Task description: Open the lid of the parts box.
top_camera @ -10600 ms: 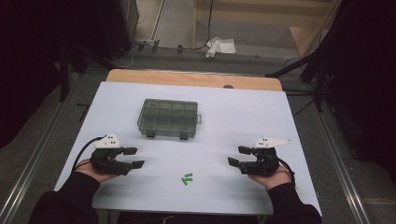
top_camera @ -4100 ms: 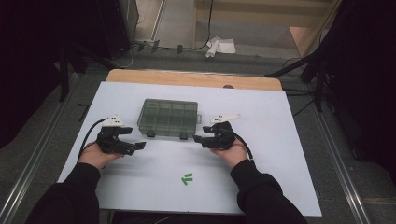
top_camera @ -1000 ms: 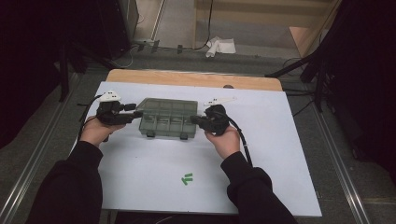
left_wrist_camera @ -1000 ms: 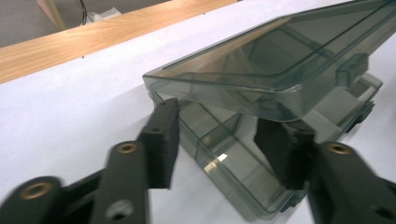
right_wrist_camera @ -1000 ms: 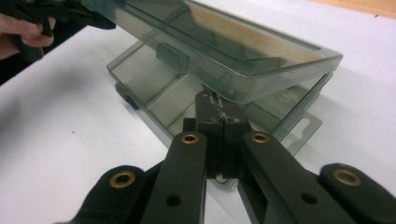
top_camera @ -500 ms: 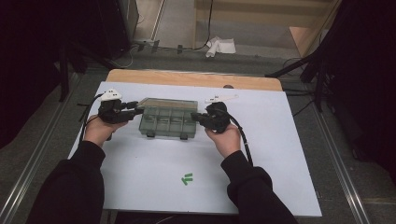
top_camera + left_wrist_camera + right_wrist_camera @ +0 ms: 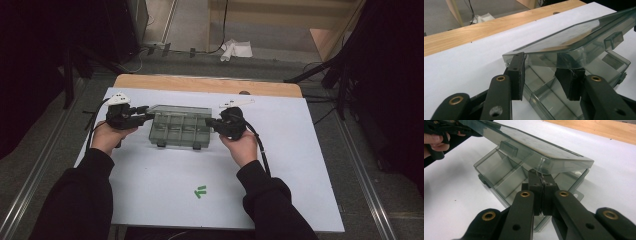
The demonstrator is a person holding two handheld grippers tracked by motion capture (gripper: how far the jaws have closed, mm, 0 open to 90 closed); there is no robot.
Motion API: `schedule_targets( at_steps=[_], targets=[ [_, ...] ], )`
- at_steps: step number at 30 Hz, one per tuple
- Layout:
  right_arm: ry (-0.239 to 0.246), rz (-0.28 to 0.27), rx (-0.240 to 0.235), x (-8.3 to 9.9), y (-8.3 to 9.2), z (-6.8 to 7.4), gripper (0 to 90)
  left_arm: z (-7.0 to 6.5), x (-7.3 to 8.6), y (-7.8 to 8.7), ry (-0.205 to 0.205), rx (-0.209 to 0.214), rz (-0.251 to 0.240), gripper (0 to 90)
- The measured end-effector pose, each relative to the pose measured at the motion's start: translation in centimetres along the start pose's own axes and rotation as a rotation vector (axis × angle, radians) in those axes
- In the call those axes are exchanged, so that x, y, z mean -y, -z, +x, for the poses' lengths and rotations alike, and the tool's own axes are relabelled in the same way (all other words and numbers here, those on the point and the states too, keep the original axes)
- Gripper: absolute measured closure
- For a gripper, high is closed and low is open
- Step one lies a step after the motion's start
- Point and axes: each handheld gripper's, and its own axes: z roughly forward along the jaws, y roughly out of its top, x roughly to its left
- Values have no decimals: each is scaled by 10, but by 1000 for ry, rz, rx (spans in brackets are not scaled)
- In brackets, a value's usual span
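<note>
Spreading across a wooden table (image 7: 200,84), a white sheet (image 7: 295,165) carries a smoky clear plastic box (image 7: 181,129) a little toward 11 o'clock from its middle, with a small green mark (image 7: 200,191) toward 6 o'clock. At the box's 9 o'clock end the left gripper (image 7: 142,114) has just narrowed its jaws, which sit half closed about the corner of the raised lid (image 7: 574,37); whether the pads press it cannot be told. At the 3 o'clock end the right gripper (image 7: 212,123) is pinched tight, its pads meeting beneath the lid's edge above the tray (image 7: 499,180).
</note>
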Motion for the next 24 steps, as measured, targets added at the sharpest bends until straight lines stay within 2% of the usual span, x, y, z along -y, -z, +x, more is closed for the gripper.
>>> schedule_targets(
  at_steps=[10,14,19,24],
  targets=[
    [-17,0,10,-7,0,-1,894,4,-2,-6,-5,0,1,575],
    [-42,-6,8,-9,0,-3,894,6,-2,-8,-8,1,9,573],
    [-54,-8,9,-12,-1,-2,891,8,-3,-9,0,-5,-11,575],
    [-60,-14,10,-14,0,-3,881,10,-5,-10,16,2,-10,577]
  ],
)
